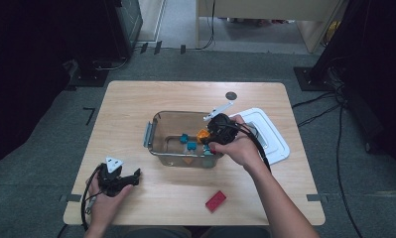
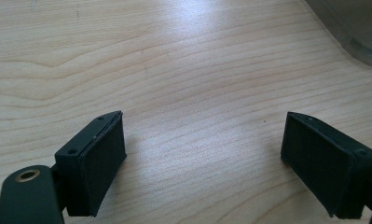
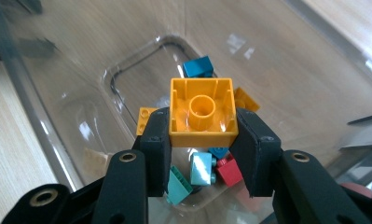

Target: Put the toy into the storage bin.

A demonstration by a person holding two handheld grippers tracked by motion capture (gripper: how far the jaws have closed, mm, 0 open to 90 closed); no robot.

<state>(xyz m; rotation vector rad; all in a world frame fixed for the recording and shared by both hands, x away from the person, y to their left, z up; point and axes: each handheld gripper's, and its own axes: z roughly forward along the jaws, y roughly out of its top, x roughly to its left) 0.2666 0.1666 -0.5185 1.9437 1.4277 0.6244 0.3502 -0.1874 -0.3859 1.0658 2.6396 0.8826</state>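
The table (image 1: pixel 136 99) is pale wood with a wavy brown grain, and on it lie a clear, colourless container (image 1: pixel 158 144), a white lid (image 1: pixel 275 136) and a lone red brick (image 1: pixel 215 201). The right gripper (image 3: pixel 201 133) is black with brass-coloured rivets and carries a white plate in the high view, and the block (image 3: pixel 201 112) between its jaws is orange-yellow. The loose bricks (image 3: pixel 203 168) under it are teal, pale turquoise, blue, red and orange (the blue one darkest), while the left gripper (image 2: pixel 204 158) is black too.
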